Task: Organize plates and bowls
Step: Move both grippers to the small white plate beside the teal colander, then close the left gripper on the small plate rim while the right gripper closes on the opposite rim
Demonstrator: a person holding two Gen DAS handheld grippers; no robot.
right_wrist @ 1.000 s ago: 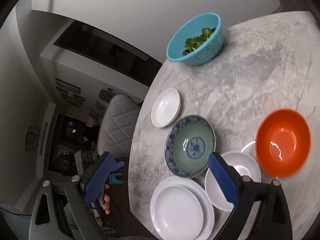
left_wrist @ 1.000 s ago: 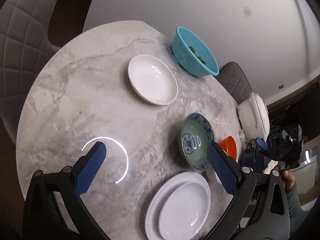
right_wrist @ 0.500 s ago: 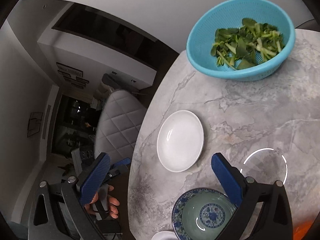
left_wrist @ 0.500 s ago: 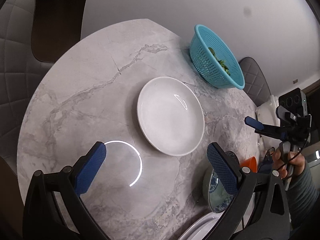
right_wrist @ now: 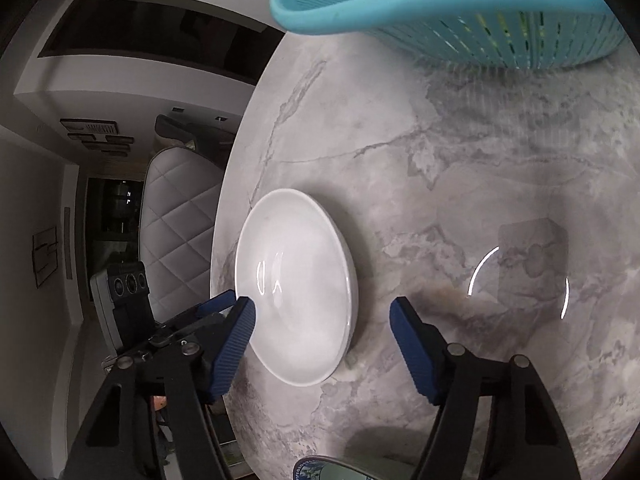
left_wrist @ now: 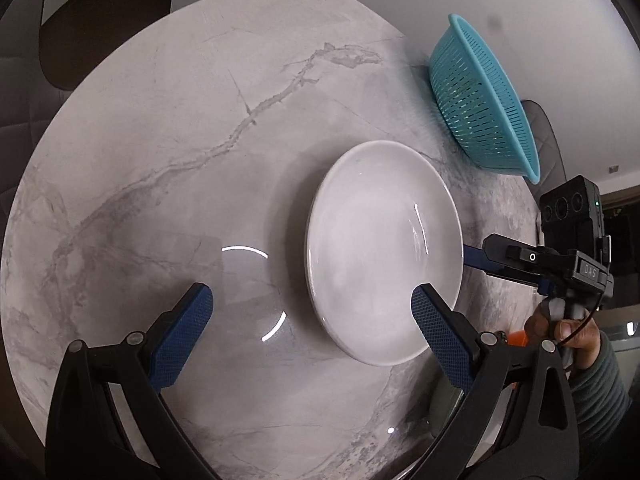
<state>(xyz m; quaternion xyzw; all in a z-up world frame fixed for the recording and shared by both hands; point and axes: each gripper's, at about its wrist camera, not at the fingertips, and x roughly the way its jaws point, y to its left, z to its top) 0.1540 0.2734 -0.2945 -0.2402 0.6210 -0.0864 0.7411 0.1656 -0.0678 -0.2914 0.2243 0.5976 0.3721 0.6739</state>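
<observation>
Left wrist: both grippers, left gripper [left_wrist: 310, 310] and right gripper [right_wrist: 322, 318], gape open, empty, flanking white plate [left_wrist: 384, 250]. Best slide one finger under rim, pinch firmly.

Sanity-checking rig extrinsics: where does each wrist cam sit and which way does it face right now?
Left wrist: on the left gripper, looking down across the marble table at the white plate; its own open blue fingers, plus the right gripper and hand.
Right wrist: on the right gripper, facing the plate from the opposite side; own fingers, left gripper behind.
Shared: plate, teal colander, table.
</observation>
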